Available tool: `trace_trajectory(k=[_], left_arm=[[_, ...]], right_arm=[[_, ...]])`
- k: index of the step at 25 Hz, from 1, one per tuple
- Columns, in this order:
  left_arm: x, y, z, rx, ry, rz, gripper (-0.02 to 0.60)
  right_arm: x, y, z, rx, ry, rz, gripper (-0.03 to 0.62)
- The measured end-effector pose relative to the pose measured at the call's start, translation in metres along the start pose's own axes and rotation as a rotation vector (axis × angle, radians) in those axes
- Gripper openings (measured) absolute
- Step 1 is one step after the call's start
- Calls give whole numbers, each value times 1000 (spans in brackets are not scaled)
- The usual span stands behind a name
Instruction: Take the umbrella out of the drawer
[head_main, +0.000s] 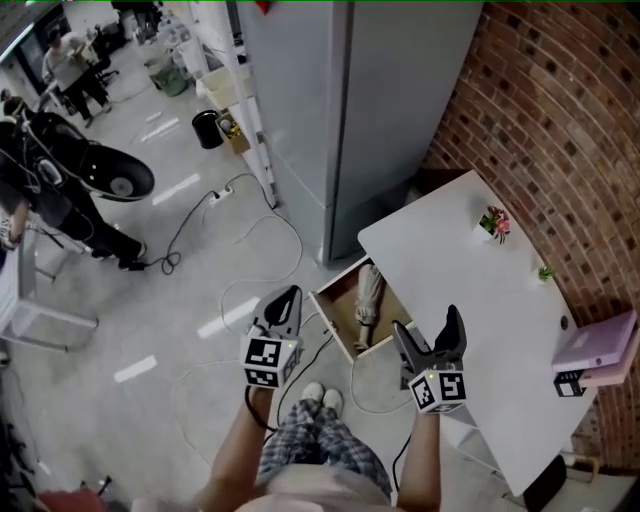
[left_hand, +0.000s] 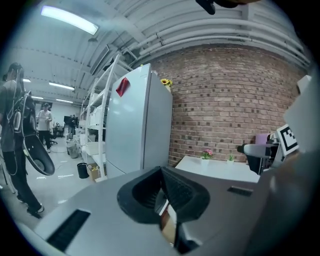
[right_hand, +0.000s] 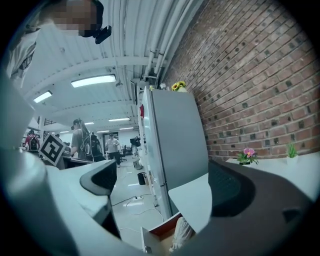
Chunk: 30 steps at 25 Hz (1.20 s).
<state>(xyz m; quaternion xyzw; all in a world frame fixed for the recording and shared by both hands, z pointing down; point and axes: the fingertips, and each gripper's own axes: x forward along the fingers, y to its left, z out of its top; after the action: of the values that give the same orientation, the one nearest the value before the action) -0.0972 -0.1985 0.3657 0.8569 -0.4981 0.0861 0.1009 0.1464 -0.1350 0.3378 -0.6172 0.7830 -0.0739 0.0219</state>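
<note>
Left gripper (head_main: 288, 297): clenched with nothing in it, held up over the floor just left of the drawer.
Right gripper (head_main: 428, 325): jaws spread wide and empty, hovering above the drawer's near corner by the table edge.
Fridge (head_main: 350, 110): tall and grey, standing just behind the drawer. It leaves little room at the far end.
Table (head_main: 460, 290): white, set against the brick wall. Its end overhangs the place the drawer slides out from.
Drawer (head_main: 335, 320): already pulled open, wood-lined.
Umbrella (head_main: 368, 295): pale and folded, lying lengthwise inside the drawer on the side nearer the table, untouched by either gripper.
Step in hand: by my reckoning, the reach down for the umbrella, which has not yet been gripped.
Doing it well: I'd send the open right gripper down, jaws across the umbrella's middle, and close firmly since the folded cloth will give. Then lift straight up and draw it toward the person, clear of the table overhang.
Risk: a pinch on loose fabric alone could let it slide out or sag.
Purple box (head_main: 600, 345): on the table's far corner, well apart from the work.
Writing: none I can read. There are only black-and-white square markers on the gripper cubes, plus a small one by the purple box.
</note>
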Motion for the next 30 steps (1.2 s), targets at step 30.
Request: trace_trajectory(k=[30], left_arm=[[192,13,-300,-126,387,-55,26]], right_arm=[[137,-45,-390,193,570,-169,578]])
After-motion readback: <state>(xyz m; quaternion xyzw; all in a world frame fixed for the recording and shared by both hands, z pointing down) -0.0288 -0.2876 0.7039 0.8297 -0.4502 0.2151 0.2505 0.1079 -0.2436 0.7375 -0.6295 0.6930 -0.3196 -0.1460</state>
